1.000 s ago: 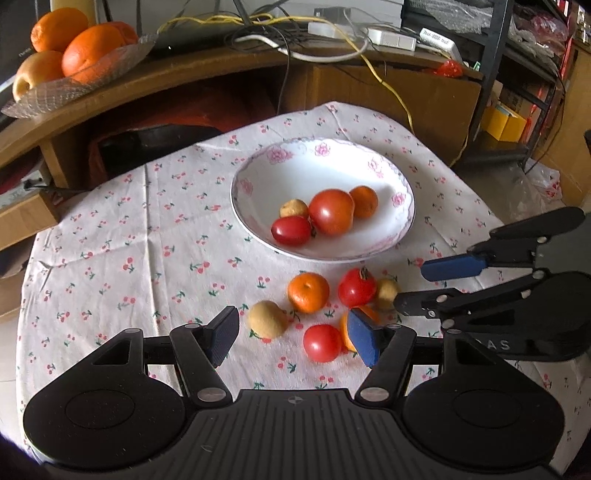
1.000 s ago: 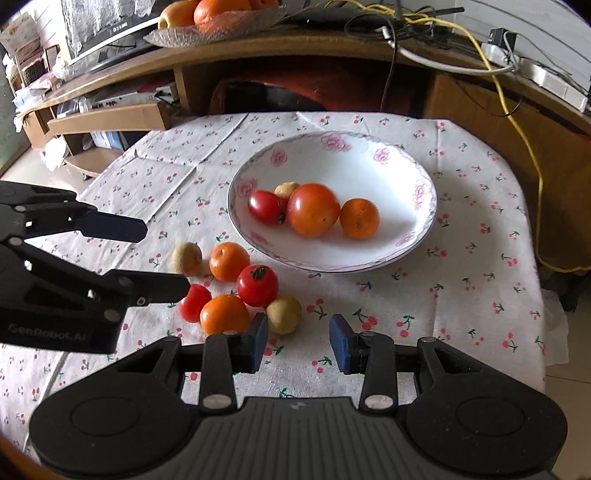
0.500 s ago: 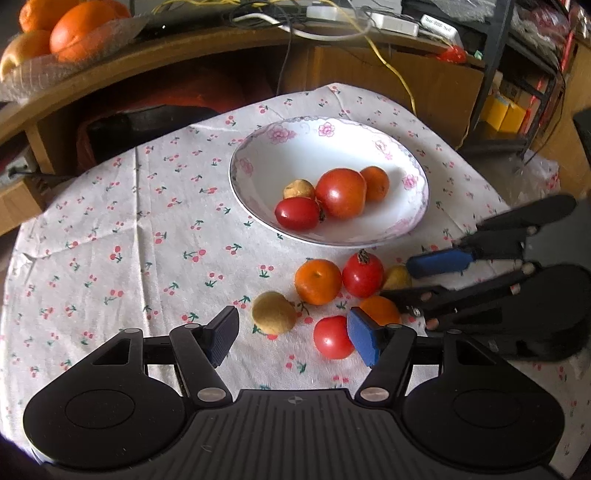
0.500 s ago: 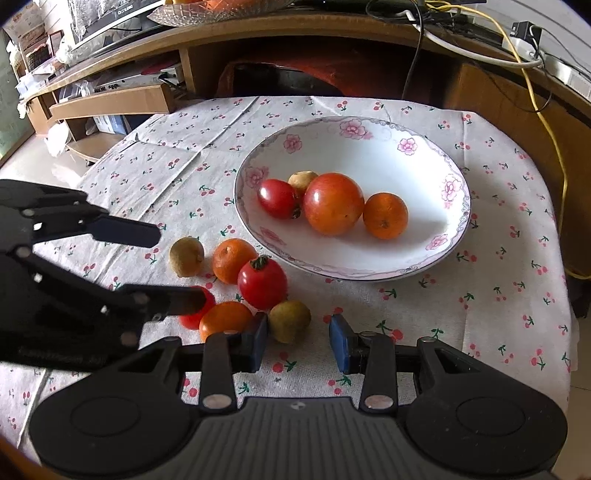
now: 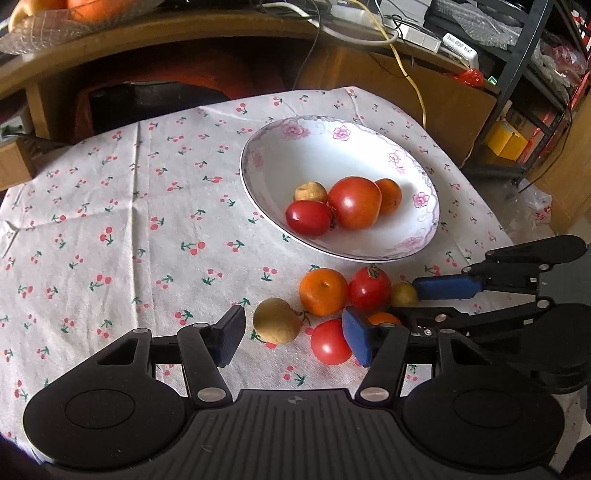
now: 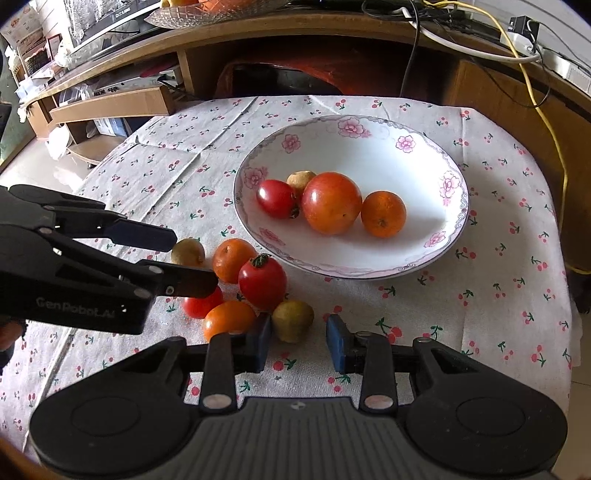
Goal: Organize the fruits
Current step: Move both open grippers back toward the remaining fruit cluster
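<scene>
A white flowered bowl (image 5: 343, 147) (image 6: 406, 254) holds a big tomato (image 6: 331, 202), a small tomato (image 6: 276, 198), an orange (image 6: 383, 213) and a brown fruit (image 6: 301, 179). In front of it lie loose fruits on the cloth: a brown fruit (image 5: 276, 320), a small tomato (image 5: 330, 342), an orange (image 5: 323, 291), a stemmed tomato (image 5: 369, 288) (image 6: 262, 282) and a small brown fruit (image 6: 293, 320). My left gripper (image 5: 295, 338) is open, its fingers on either side of the brown fruit and small tomato. My right gripper (image 6: 299, 341) is open, with the small brown fruit just ahead between its fingers.
A cherry-print cloth (image 5: 129, 229) covers the round table. Behind stands a wooden shelf (image 5: 184, 40) with a glass dish of oranges (image 5: 74, 14), cables and a power strip (image 5: 421, 37). A metal rack (image 5: 517, 74) rises at the far right.
Both grippers have moved forward and lower toward the loose fruits. Each pair of fingers now reaches alongside a fruit. Neither has shut.
</scene>
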